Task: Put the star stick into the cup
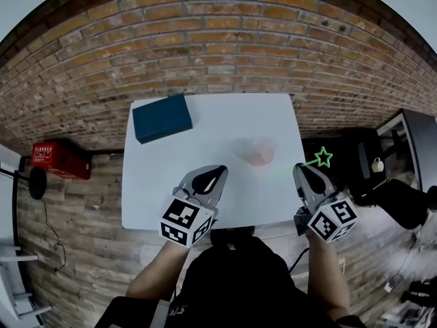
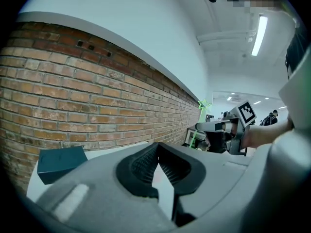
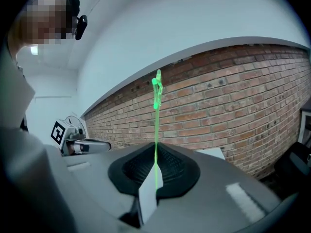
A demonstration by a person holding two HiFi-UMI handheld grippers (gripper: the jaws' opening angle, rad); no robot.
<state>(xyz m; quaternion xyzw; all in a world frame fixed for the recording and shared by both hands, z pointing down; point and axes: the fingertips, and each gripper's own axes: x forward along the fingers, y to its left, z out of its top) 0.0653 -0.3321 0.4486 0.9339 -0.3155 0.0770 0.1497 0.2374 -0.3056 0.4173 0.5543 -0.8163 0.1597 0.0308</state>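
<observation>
A thin green stick topped with a star outline (image 1: 323, 157) is clamped in my right gripper (image 1: 302, 169), which hangs over the table's right edge. In the right gripper view the stick (image 3: 156, 130) rises from between the shut jaws, its star (image 3: 157, 84) standing against the brick wall. A pale pink translucent cup (image 1: 257, 155) stands on the white table (image 1: 205, 128), left of the right gripper and beyond my left gripper (image 1: 217, 174). The left gripper (image 2: 156, 145) hovers over the table's near half, shut with nothing held. From its view I see the right gripper (image 2: 224, 126) and the star (image 2: 204, 104).
A dark blue box (image 1: 161, 118) lies on the table's far left corner, also seen as the blue box (image 2: 60, 163). A brick wall (image 1: 205, 39) runs behind the table. A red crate (image 1: 60, 158) sits on the floor at left, dark equipment (image 1: 382, 176) at right.
</observation>
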